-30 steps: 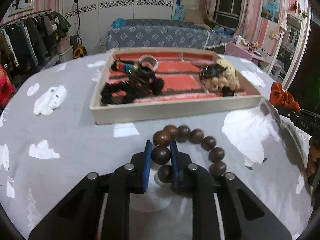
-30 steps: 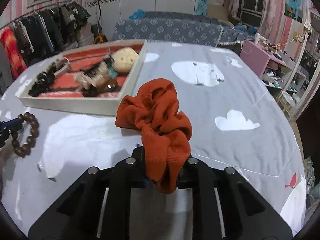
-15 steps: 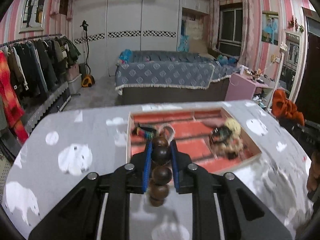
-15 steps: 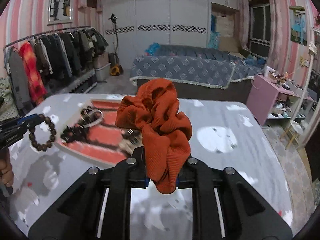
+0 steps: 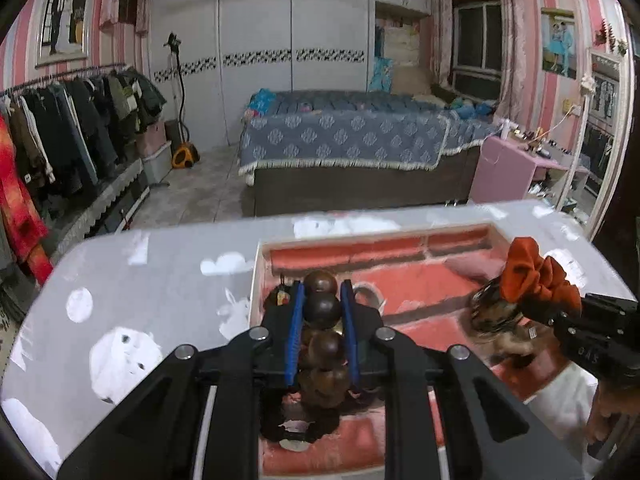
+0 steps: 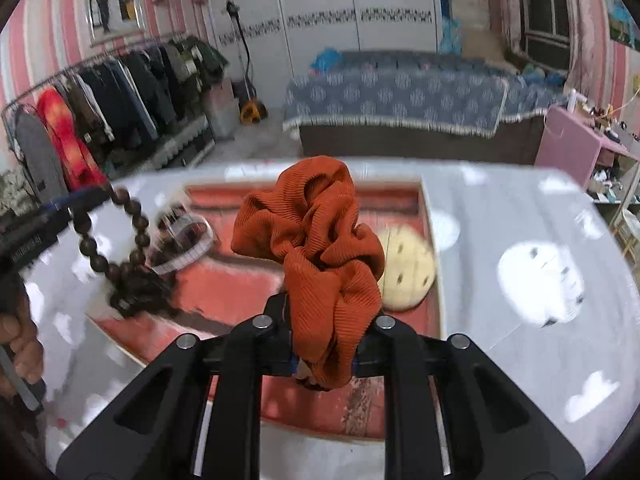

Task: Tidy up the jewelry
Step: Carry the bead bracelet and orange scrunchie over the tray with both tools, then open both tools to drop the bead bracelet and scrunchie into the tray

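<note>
My left gripper (image 5: 323, 312) is shut on a dark wooden bead bracelet (image 5: 322, 312), which hangs above the left part of the red-lined jewelry tray (image 5: 424, 284). The bracelet also shows in the right wrist view (image 6: 120, 240), dangling over the tray. My right gripper (image 6: 324, 344) is shut on an orange scrunchie (image 6: 316, 248) and holds it above the tray's (image 6: 240, 292) right part. In the left wrist view the scrunchie (image 5: 536, 276) hovers over a pile of hair accessories (image 5: 496, 320).
The tray holds black hair ties (image 6: 136, 292), a white bangle (image 6: 188, 240) and a cream puff-like piece (image 6: 408, 268). It rests on a grey table with a white cloud print (image 6: 540, 272). A bed (image 5: 344, 136) and a clothes rack (image 5: 60, 128) stand beyond the table.
Both grippers have moved forward from above the table to over the tray, each carrying its item. The bracelet swings and the view is blurred by motion.
</note>
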A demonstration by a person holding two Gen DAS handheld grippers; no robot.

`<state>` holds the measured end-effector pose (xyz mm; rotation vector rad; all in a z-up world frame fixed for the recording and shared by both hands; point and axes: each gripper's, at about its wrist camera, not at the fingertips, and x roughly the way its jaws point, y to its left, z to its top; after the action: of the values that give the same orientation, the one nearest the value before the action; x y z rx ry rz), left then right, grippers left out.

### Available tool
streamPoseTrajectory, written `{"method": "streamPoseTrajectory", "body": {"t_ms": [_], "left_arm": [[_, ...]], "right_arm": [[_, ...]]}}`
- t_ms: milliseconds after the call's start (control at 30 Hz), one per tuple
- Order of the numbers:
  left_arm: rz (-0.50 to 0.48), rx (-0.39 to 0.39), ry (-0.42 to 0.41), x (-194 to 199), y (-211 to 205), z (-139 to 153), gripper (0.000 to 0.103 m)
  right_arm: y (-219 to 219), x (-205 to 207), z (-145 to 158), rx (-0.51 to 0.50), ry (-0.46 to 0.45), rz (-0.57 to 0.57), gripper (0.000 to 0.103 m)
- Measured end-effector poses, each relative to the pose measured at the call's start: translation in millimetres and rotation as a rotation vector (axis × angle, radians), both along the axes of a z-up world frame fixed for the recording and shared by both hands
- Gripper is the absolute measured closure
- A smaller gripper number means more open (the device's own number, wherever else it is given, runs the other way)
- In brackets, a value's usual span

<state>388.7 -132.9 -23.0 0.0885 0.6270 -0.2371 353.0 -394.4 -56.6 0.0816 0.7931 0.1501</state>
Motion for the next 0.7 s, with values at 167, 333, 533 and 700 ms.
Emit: {"method": "streamPoseTrajectory", "body": {"t_ms": [167, 333, 533, 700], "left_arm": [[0.010, 0.006, 0.040, 9.8, -1.4, -38.1, 0.084], [0.001, 0.004, 0.025, 6.6, -6.7, -49.4, 0.080], [0.025, -0.046, -0.040, -9.1, 3.5, -25.4, 0.043], [0.058, -0.090, -0.142, -47.6, 28.0, 6.0, 0.016]], "right_arm": [[1.4, 10.5, -26.6, -0.043, 0.041, -0.009, 0.083], [-4.7, 13.0, -33.9, -0.024, 0.034, -0.021, 0.072], [-4.9, 2.0, -28.2, -0.012, 0.007, 0.001, 0.048], [-10.9, -24.9, 3.9, 0.002, -0.053, -0.004, 0.021]]}}
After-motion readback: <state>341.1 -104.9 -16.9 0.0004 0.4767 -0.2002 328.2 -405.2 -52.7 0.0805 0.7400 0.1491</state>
